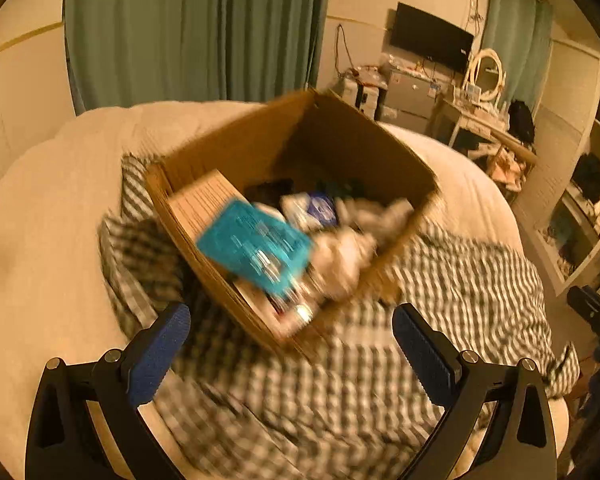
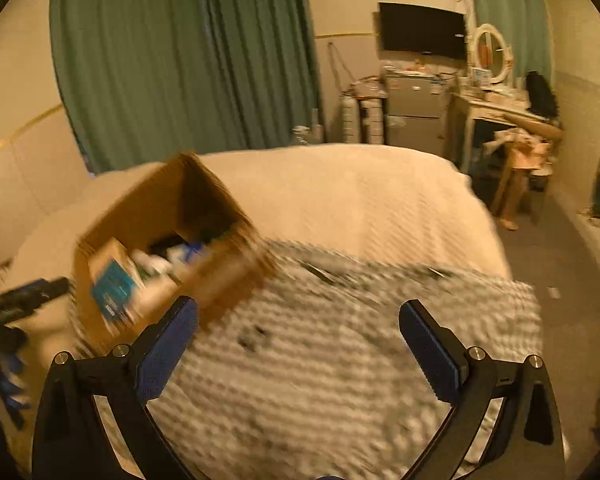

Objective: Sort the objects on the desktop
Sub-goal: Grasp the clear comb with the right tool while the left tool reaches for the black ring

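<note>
An open cardboard box (image 1: 300,152) sits on a bed (image 1: 40,240), resting partly on a black-and-white checked cloth (image 1: 460,280) that is spread over the cream bedcover. The box is packed with loose items: a teal packet (image 1: 256,246) leans against the near wall, with a tan carton (image 1: 204,200) behind it, a blue-and-white pack (image 1: 320,208) near the middle and crumpled pale wrapping (image 1: 352,248) toward the right; motion blur hides finer detail. The left tool (image 1: 292,344) hangs over the checked cloth just in front of the box, its blue-padded fingers spread wide with nothing between them. The right tool (image 2: 298,340) hovers above the same cloth, to the right of the box (image 2: 172,240), likewise spread wide and empty. Green curtains (image 1: 192,28) hang behind the bed. Across the room, a dark wall screen (image 2: 422,32) is mounted above a small grey cabinet (image 2: 416,112), beside a cluttered dressing desk (image 2: 496,108) carrying a round mirror (image 2: 492,52).
</note>
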Available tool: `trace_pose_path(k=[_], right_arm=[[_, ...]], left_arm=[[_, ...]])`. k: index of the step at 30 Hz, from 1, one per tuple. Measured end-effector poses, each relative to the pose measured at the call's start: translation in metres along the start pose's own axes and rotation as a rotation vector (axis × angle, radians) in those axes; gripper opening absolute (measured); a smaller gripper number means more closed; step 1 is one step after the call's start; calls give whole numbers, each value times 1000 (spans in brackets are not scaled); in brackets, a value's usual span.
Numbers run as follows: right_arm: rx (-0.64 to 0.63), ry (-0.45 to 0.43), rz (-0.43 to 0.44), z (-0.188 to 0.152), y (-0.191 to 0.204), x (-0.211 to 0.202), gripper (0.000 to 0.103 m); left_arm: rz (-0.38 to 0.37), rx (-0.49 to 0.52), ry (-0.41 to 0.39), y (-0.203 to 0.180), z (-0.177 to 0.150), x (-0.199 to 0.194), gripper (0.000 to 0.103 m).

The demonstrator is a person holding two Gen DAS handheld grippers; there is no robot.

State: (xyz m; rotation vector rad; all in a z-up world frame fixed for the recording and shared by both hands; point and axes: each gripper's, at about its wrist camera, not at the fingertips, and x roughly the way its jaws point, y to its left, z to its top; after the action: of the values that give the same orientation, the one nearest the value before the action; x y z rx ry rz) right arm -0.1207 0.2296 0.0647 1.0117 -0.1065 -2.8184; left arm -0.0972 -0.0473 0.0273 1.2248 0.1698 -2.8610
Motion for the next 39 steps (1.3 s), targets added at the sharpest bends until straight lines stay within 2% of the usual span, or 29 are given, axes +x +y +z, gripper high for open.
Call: trace_pose_path(k=[5,9,10,12,14,15,17,19,21,23,25,28,29,34,36,38,39], right_arm=[[28,34,-20,-41,-27,-9,101],[-14,82,7,-66,-27,-3,101],[-37,95,13,-70,-25,0,101],[-93,114,18,-78,-18,6,101],[-163,139,25,-82,-12,17,101],[-195,140,25,-86,-9,21,101],[-250,146,66,-89,-4,35,99],[-273,167,107,-91,0,55,94],[-288,196,114,-90,5,83,88],[-316,232,140,-91,14,109,83],[-360,257,172,-95,27,130,82],[-458,300,236,-102,51,160,76],[-475,308,245,-104,54,166,72],[-552,363,253,-119,63,191,71],[-529,379,263,-120,59,190,60],[-510,381,256,-120,56,186,42],[-497,384,255,-120,54,183,38]], left_arm=[[33,-37,72,-43,-48,22,103],[11,-125,86,-51,-91,54,103],[33,-141,117,-52,-97,64,103],[75,-124,170,-54,-98,80,103],[115,-114,163,-51,-96,89,103],[108,-129,170,-47,-95,94,103],[84,-227,189,-31,-97,106,103],[108,-305,200,-18,-101,116,103],[108,-321,208,-16,-103,121,103],[107,-290,190,-22,-102,123,103],[88,-264,183,-29,-102,125,103],[101,-242,184,-32,-102,131,103],[107,-239,191,-32,-102,133,103],[119,-229,196,-33,-103,134,103],[122,-221,196,-34,-103,132,103],[123,-221,195,-33,-105,130,103],[123,-221,195,-34,-105,129,103]])
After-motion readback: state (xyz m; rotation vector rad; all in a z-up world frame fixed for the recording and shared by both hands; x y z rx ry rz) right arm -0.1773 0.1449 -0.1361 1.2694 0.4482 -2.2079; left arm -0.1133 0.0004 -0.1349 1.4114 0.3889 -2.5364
